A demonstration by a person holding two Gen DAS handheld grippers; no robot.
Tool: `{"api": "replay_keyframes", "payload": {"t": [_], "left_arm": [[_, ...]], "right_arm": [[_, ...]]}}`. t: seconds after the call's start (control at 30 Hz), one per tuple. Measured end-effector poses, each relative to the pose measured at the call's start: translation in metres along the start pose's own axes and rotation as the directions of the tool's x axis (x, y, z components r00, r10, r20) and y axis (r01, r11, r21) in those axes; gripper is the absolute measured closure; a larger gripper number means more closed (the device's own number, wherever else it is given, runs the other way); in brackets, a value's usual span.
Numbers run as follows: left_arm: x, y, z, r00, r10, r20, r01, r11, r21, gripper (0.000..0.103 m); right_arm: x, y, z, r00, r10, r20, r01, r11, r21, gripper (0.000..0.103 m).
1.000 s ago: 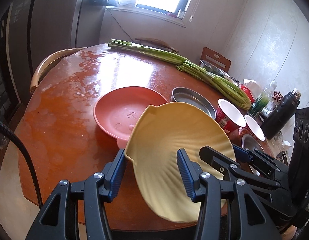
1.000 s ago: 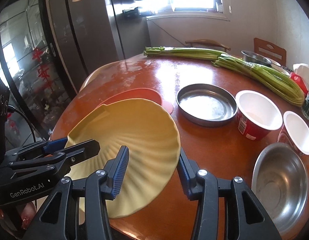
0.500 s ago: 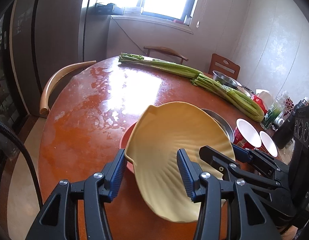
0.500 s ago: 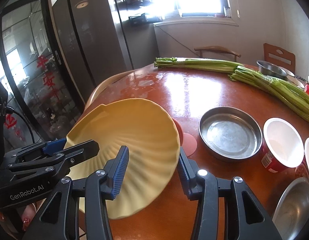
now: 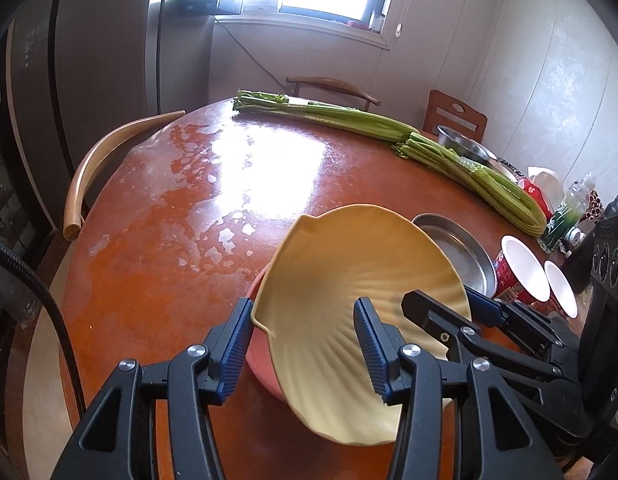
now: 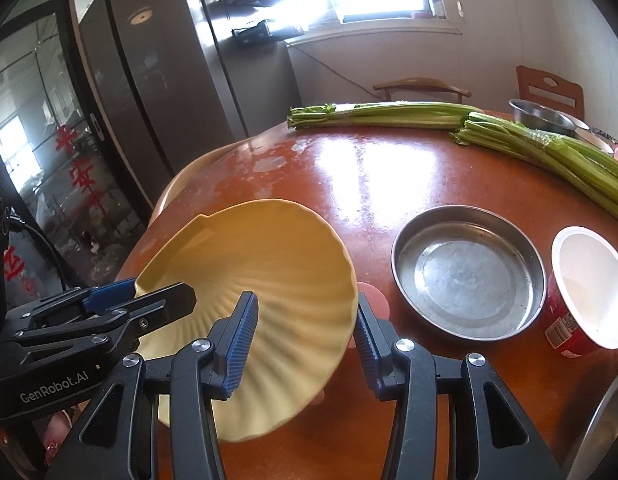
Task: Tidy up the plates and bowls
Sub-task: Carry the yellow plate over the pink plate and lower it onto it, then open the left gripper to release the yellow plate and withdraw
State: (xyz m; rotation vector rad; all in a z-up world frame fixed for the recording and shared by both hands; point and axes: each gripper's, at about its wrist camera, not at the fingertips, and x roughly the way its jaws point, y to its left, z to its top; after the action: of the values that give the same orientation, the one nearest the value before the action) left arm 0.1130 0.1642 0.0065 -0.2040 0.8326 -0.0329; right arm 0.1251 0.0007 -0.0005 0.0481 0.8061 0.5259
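A yellow shell-shaped plate [image 5: 349,280] hangs tilted in the air, gripped by both grippers on opposite rims. My left gripper [image 5: 305,344] is shut on its left rim; my right gripper [image 6: 305,340] is shut on its right rim. Each gripper shows in the other's view, the right one [image 5: 449,312] and the left one [image 6: 149,300]. The plate also shows in the right wrist view [image 6: 261,280]. A pink plate [image 5: 261,356] lies on the table below, mostly hidden. A round steel pan [image 6: 469,272] sits to the right.
Round red-brown table [image 5: 189,240] with celery bundles [image 5: 389,128] across the back. Two red paper cups [image 5: 521,272] and a steel bowl [image 6: 605,420] lie at the right. Bottles [image 5: 565,212] and a steel basin [image 5: 465,146] stand far right. Chairs ring the table.
Both grippers have lifted the yellow plate higher and tilted their views up; the pink plate is now almost hidden beneath it. The grips have not changed.
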Motion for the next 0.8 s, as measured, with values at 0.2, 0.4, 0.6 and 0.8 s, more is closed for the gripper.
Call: {"api": "replay_keyframes", "payload": {"t": [0.2,0.4,0.6,0.8], "left_arm": [[0.009,0.002,0.002,1.000,0.007,-0.003,-0.007,1.000,-0.008,0.052],[0.020,0.008,0.006,0.999,0.039,-0.016,-0.039,0.999,-0.013,0.052],[0.028,0.012,0.000,0.999,0.035,-0.024,-0.036,0.999,-0.024,0.052],[0.012,0.018,-0.012,0.999,0.031,0.009,-0.030,0.999,-0.037,0.051]], "right_arm": [[0.009,-0.003,-0.001,1.000,0.003,-0.009,-0.003,1.000,0.006,0.053],[0.014,-0.002,-0.001,0.999,0.039,-0.013,-0.039,0.999,0.013,0.053],[0.014,-0.001,-0.005,0.999,0.033,-0.014,-0.033,0.999,-0.003,0.053],[0.000,-0.002,-0.011,1.000,0.022,0.020,-0.022,1.000,-0.005,0.053]]}}
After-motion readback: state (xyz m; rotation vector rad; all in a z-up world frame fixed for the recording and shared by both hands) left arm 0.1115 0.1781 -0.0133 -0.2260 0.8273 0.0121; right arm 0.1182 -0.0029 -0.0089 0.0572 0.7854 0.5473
